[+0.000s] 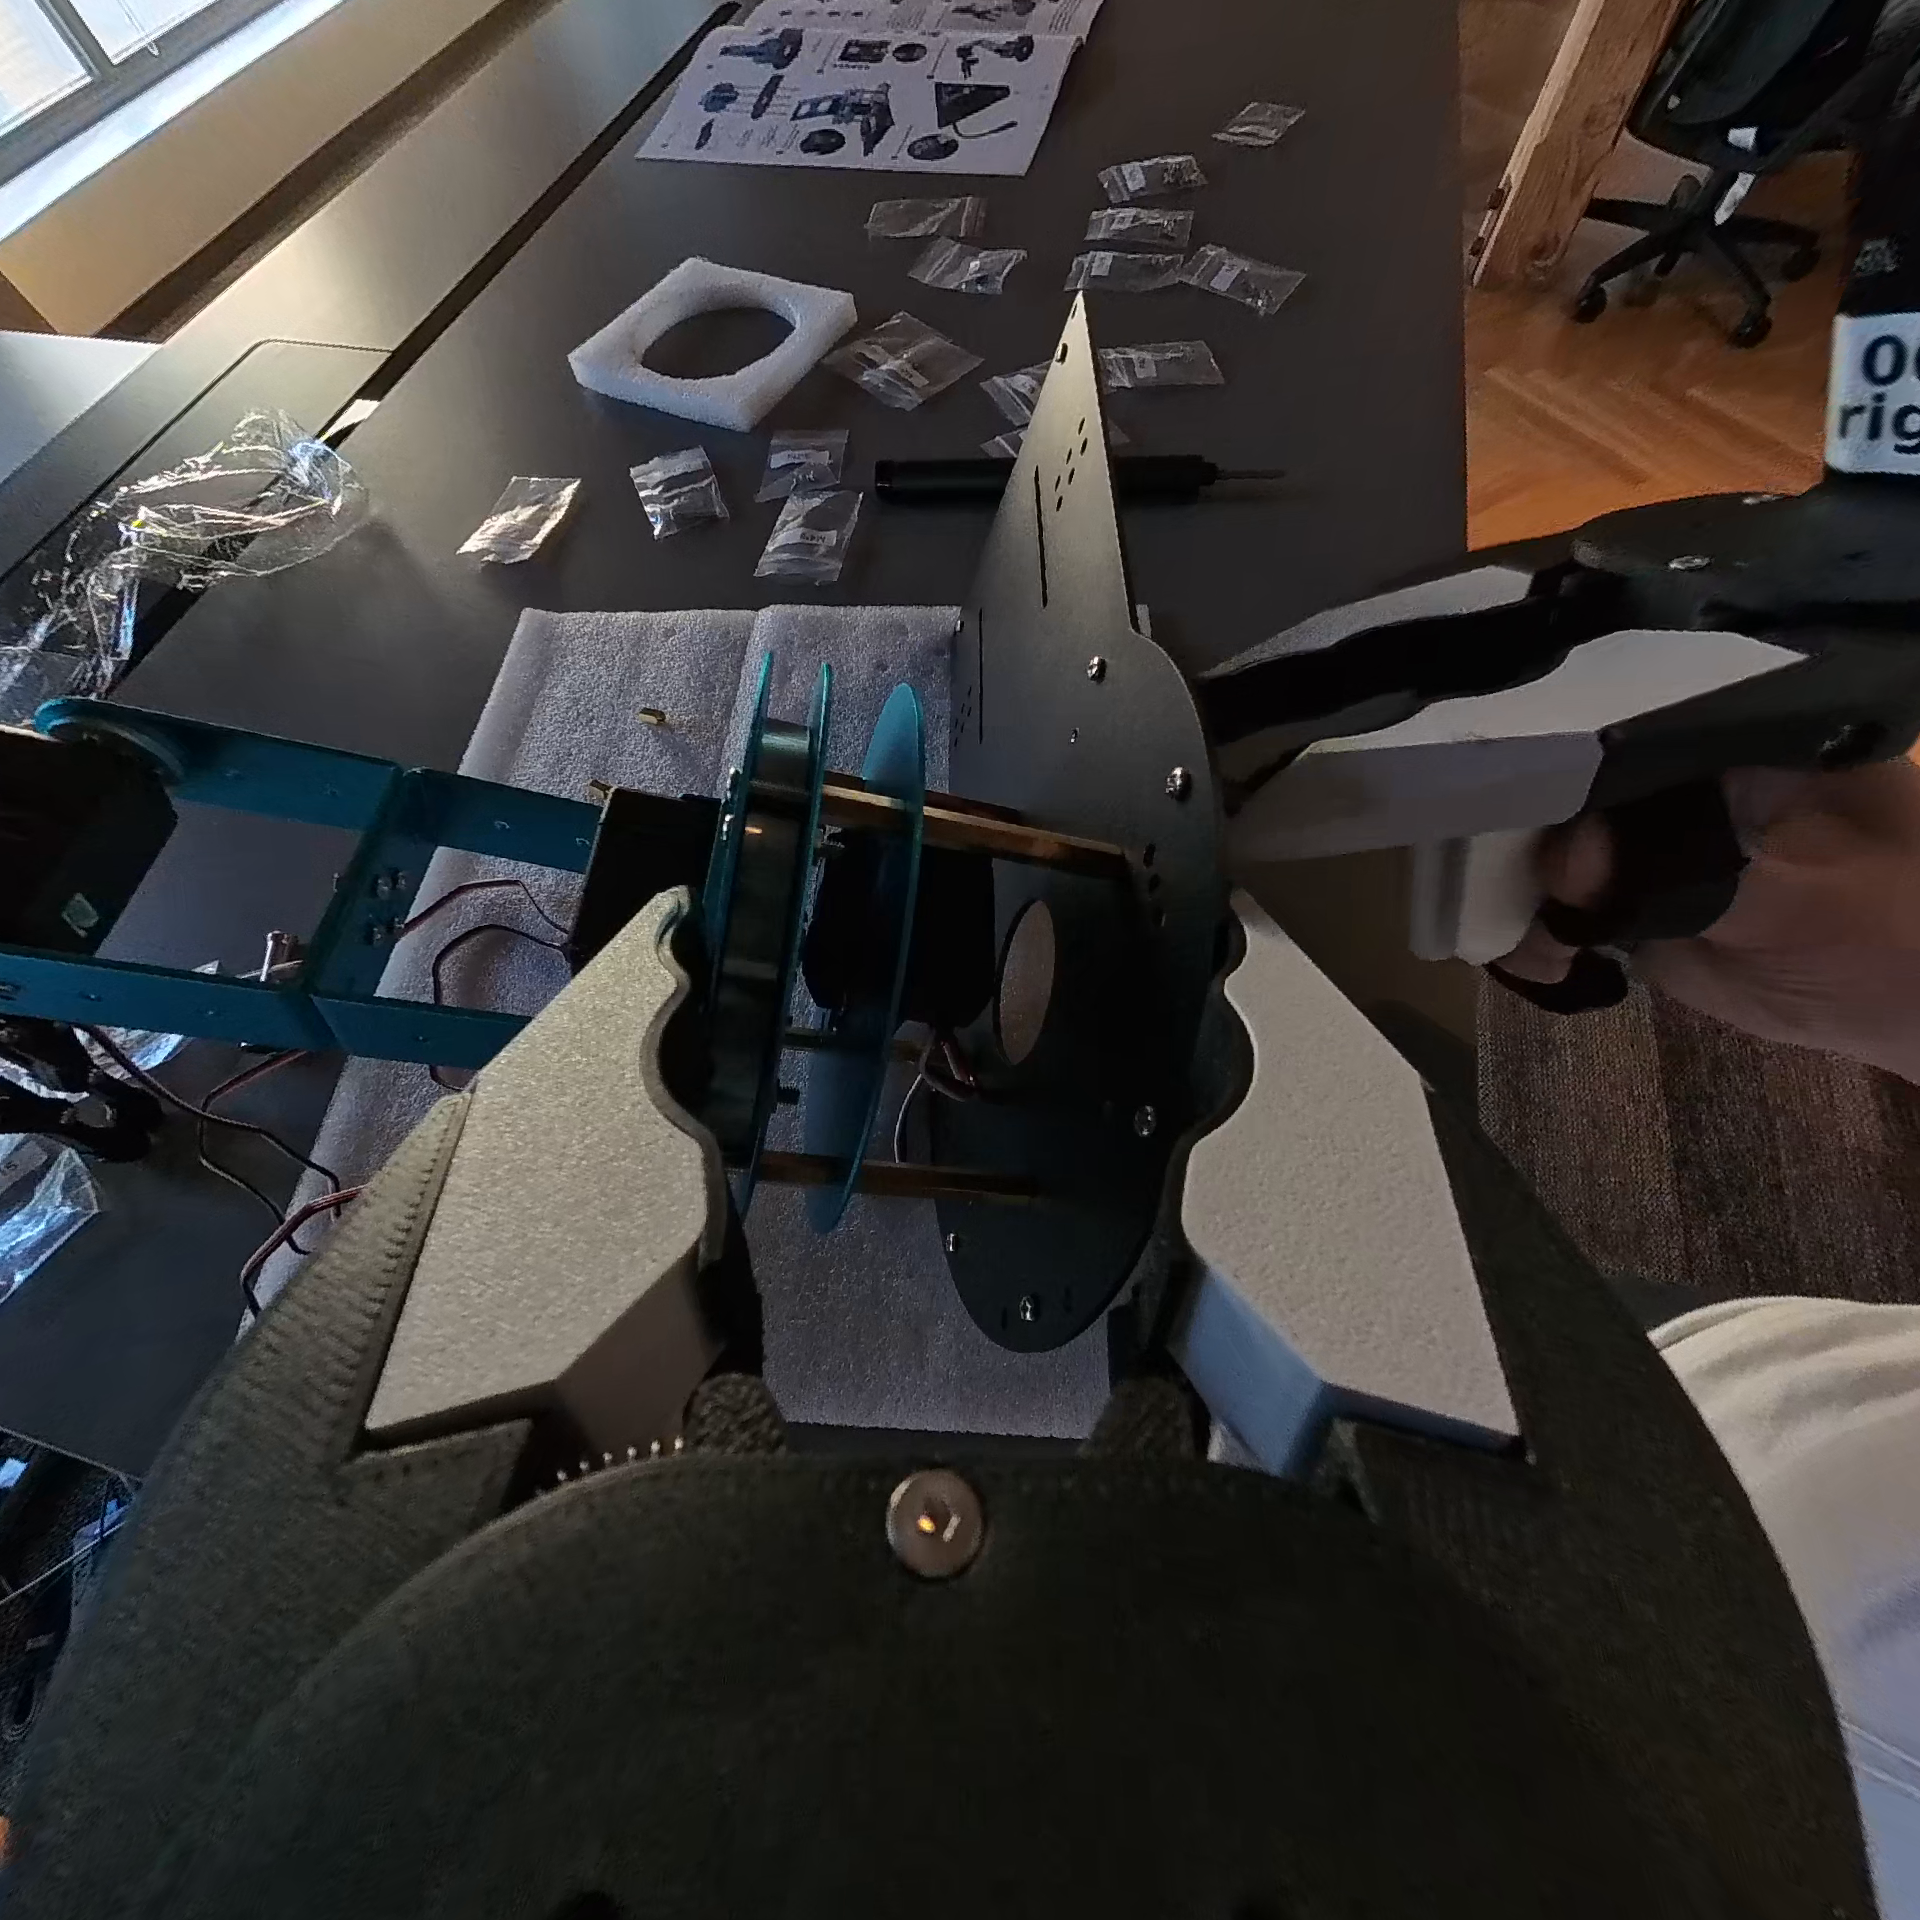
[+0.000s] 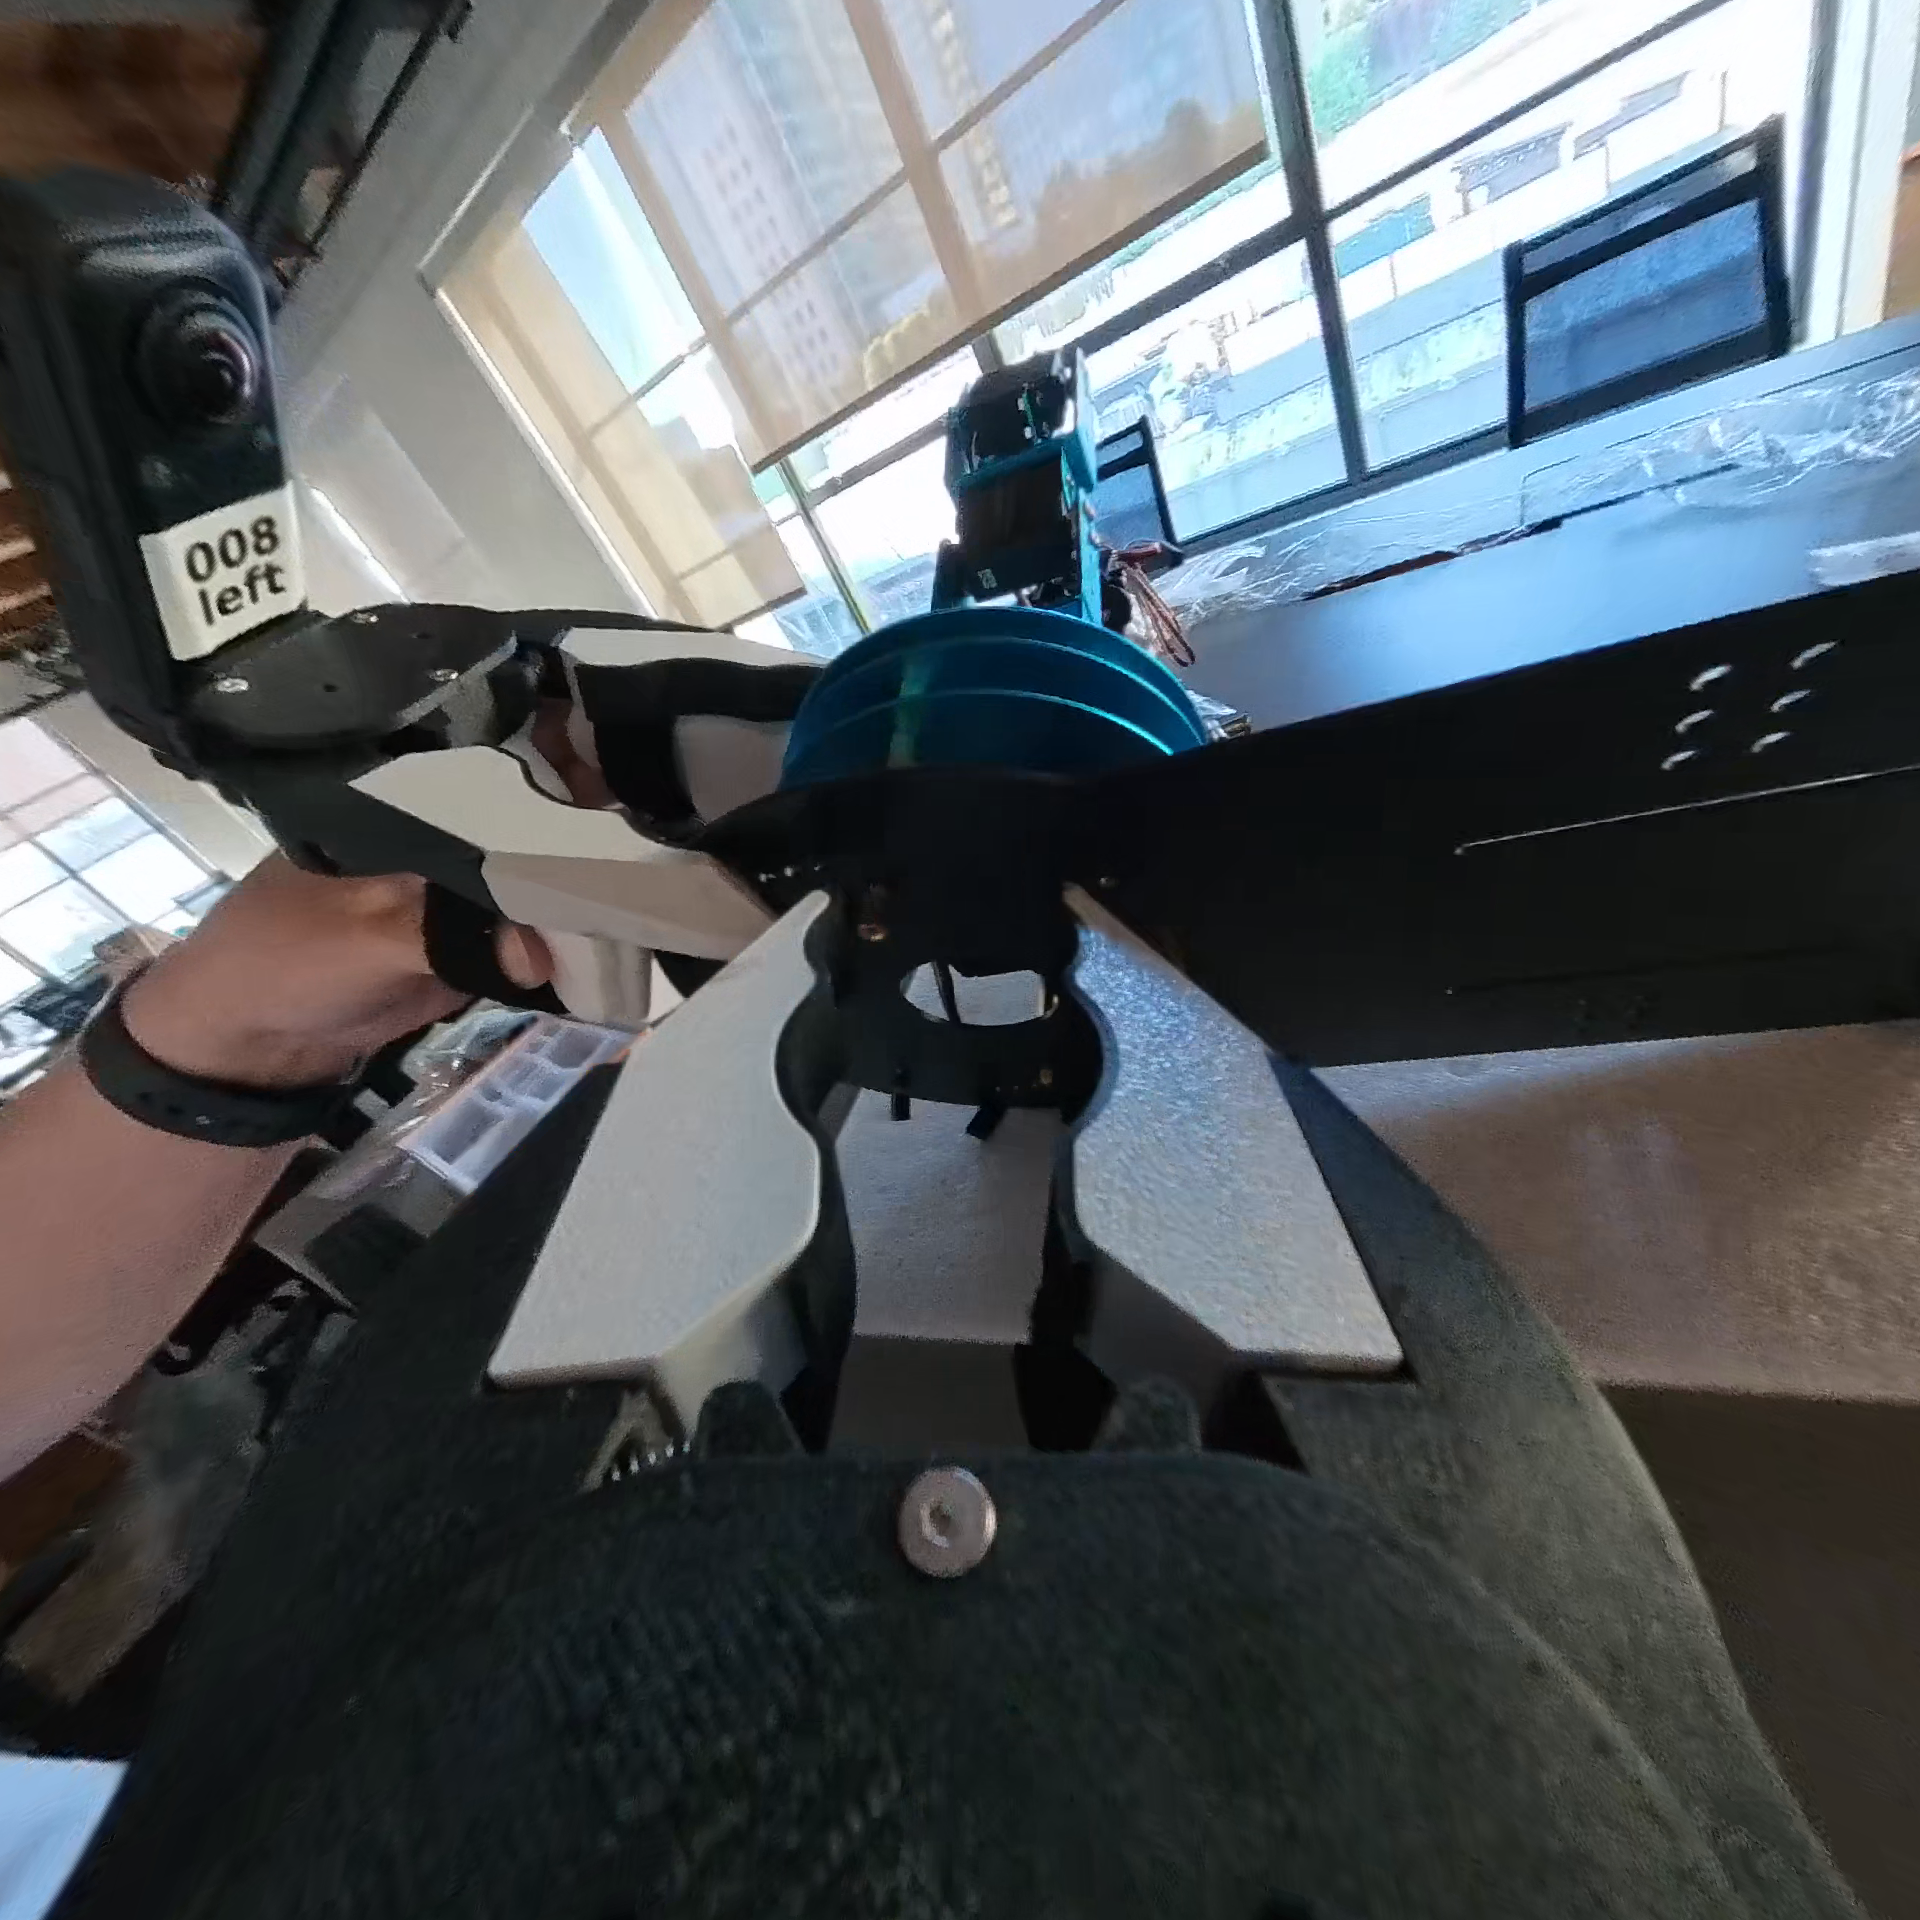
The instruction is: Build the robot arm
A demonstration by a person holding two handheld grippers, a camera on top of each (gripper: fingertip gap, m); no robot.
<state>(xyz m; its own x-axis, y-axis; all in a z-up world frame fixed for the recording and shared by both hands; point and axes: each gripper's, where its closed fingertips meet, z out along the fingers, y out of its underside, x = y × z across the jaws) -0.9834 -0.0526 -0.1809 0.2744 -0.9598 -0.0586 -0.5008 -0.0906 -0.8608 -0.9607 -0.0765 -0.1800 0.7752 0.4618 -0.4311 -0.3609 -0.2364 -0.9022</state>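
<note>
A small robot arm lies on its side over a white foam sheet (image 1: 623,675). It has teal links (image 1: 260,810), teal discs (image 1: 769,894) and a black base plate (image 1: 1081,727). My left gripper (image 1: 956,914) is shut across its base, one finger on the outer teal disc and the other on the black plate. My right gripper (image 1: 1221,769) comes in from the right against the plate's back. In the right wrist view its fingers (image 2: 945,904) close on the plate's rounded end (image 2: 935,1060). The teal discs (image 2: 987,696) and my left gripper (image 2: 748,769) show behind.
On the dark table (image 1: 468,416) lie a white foam ring (image 1: 623,343), several small clear parts bags (image 1: 914,353), a black screwdriver (image 1: 935,478), an instruction sheet (image 1: 862,94) and crumpled plastic wrap (image 1: 208,499). An office chair (image 1: 1714,208) stands on the wood floor to the right.
</note>
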